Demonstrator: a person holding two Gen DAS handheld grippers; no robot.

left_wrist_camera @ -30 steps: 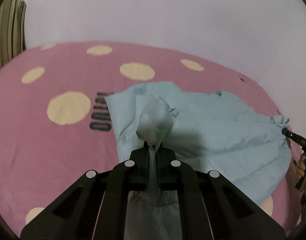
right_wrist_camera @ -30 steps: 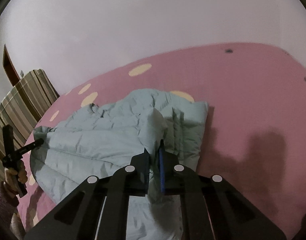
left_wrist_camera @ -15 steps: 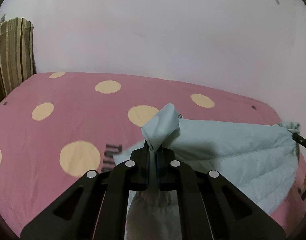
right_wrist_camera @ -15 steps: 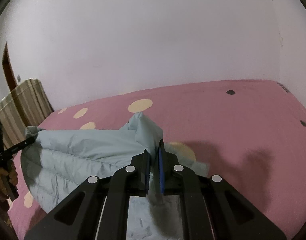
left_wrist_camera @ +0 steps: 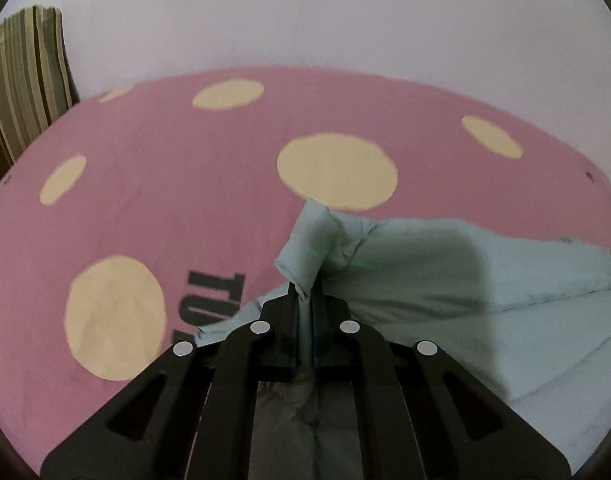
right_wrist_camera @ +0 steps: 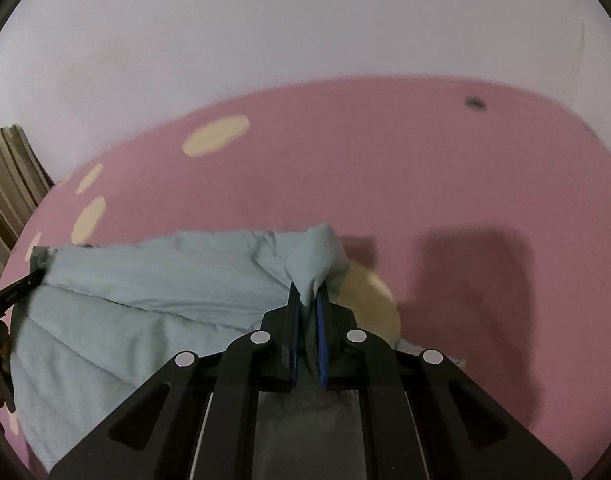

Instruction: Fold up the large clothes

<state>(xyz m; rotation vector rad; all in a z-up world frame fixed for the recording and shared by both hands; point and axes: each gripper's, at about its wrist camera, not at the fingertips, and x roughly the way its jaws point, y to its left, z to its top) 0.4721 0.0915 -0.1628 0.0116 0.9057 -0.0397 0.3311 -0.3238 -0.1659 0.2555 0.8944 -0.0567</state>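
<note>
A large pale blue padded garment is stretched between my two grippers above a pink bed. My left gripper is shut on one bunched corner of it, which sticks up past the fingertips. My right gripper is shut on the other corner. In the right wrist view the garment spreads to the left, and the left gripper shows at its far end. The lower part of the garment hangs below the grippers and is hidden.
The bed has a pink cover with cream dots and dark lettering. A striped cushion stands at the left end against the pale wall. The cushion also shows in the right wrist view.
Both grippers lifted the garment off the bed, pulling it taut between them, then came down and forward over the bed. Both kept their hold throughout.
</note>
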